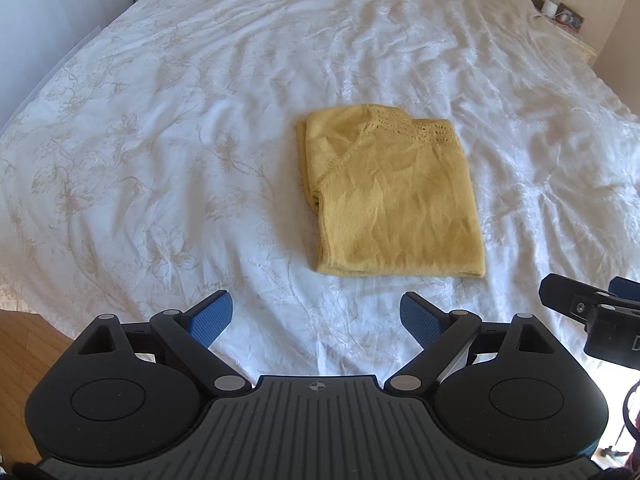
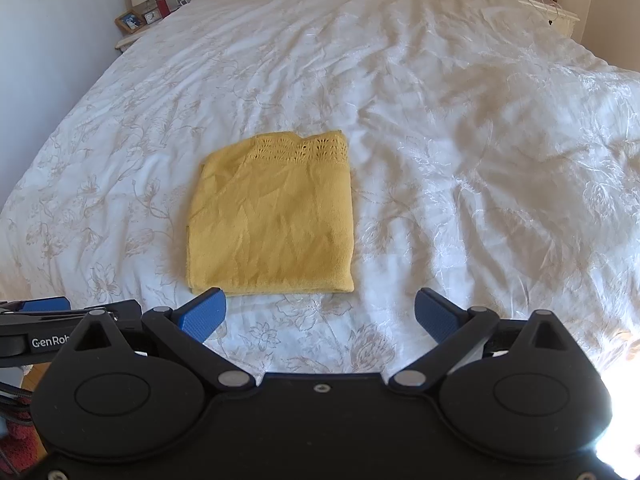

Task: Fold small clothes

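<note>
Folded yellow top ahead of both claws, neither one touching it.

The yellow knit top (image 1: 390,196) lies as a neat rectangle on the white bedspread (image 1: 160,140), its long axis running away from the person, lacy edge at the far end and plain hem nearest the claws. The left gripper (image 1: 317,314) hangs with jaws spread wide and empty, the top ahead and off to its right; the right gripper (image 2: 318,314) is likewise wide open with nothing in it, the top ahead and to its left, its near hem looking closest to this claw's left finger (so the right seems nearer). There is open bedspread on every side, and the nightstands (image 2: 132,36) stand well apart.
</note>
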The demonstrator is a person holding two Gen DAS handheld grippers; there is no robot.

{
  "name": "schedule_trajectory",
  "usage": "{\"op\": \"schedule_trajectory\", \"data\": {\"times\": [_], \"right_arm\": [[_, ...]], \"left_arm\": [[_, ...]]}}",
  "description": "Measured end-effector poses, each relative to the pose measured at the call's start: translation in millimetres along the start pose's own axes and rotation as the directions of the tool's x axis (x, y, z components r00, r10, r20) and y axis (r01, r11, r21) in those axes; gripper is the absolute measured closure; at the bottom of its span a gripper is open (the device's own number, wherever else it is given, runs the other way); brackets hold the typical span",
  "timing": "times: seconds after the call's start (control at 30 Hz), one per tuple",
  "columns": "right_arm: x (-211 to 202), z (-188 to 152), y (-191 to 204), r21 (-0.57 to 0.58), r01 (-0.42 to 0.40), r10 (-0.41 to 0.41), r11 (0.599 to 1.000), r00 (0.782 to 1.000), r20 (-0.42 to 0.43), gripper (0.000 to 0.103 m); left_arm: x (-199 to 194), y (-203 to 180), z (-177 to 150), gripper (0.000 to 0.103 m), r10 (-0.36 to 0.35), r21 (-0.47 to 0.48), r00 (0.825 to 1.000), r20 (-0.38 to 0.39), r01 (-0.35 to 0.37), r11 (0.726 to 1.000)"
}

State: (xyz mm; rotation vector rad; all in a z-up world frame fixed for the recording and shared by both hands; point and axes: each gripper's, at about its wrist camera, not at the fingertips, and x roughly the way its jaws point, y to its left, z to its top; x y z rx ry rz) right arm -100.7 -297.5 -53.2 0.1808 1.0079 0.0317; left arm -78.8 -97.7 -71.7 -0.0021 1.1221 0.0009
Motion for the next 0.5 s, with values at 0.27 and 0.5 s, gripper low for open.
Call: {"op": "schedule_trajectory", "data": {"times": [0.27,0.5], "right_arm": [[1.1,0.4,0.9,0.004,0.002,-0.002,1.0,1.0,-0.003,0.004],[3.0,0.6,4.6,0.011,0.003,-0.003,1.0,1.0,-0.009,0.004]], "left_arm": [[1.7,1.6,0.3,0.011,-0.011,0.011,1.0,-0.002,0.011,1.0],[3.1,3.4,0.9,0.011,-0.016,0.014,1.0,-0.01,0.016,1.0]]}}
